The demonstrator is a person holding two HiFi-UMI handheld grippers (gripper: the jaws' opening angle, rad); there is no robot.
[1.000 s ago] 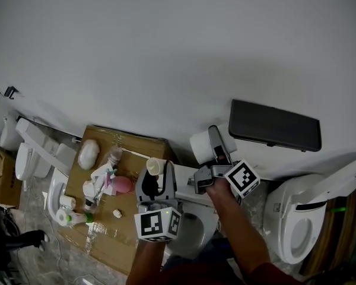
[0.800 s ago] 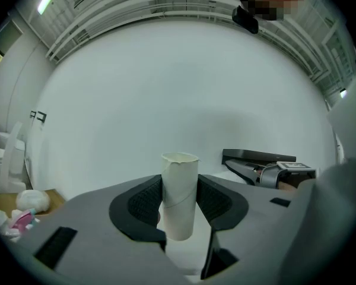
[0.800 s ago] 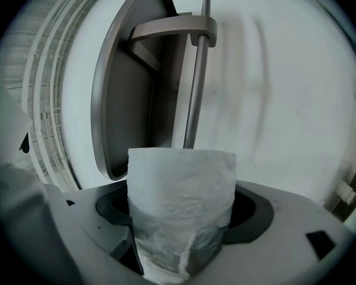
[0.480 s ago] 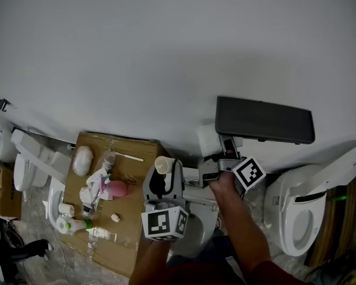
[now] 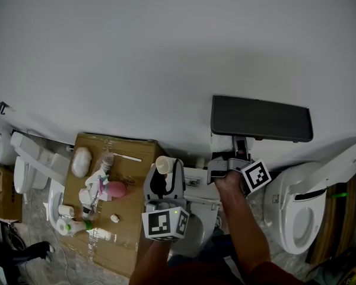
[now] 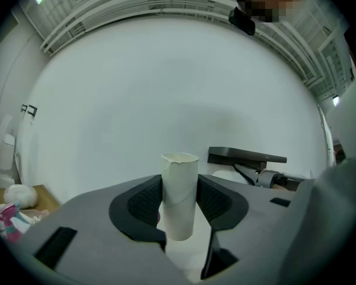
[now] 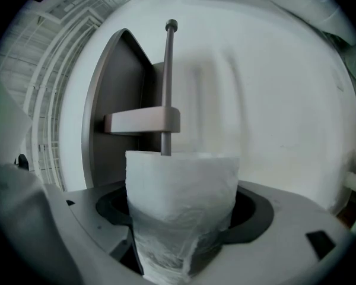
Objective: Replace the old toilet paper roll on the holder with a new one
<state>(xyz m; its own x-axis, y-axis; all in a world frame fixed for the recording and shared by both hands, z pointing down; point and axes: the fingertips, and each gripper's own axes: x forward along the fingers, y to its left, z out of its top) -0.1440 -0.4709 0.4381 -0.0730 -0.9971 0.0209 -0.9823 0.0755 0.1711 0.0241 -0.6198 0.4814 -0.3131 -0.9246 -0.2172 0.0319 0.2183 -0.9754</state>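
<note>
Right gripper (image 7: 184,214) clamps the soft, light roll (image 7: 181,180) by its sides, seemingly denting it; left gripper (image 6: 179,198) pinches the empty tube (image 6: 179,177).

No legible text, brand, number or sign in any view. Black-and-white square code patterns on left marker cube (image 5: 162,224) and right marker cube (image 5: 256,176), without letters or digits. Print on small packages (image 5: 101,183) atop cardboard (image 5: 142,148) too small to read.

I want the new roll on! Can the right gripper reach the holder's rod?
Probably yes. The right gripper holds the roll just in front of the bare rod, with nothing between them. The old tube is away in the left gripper.
</note>
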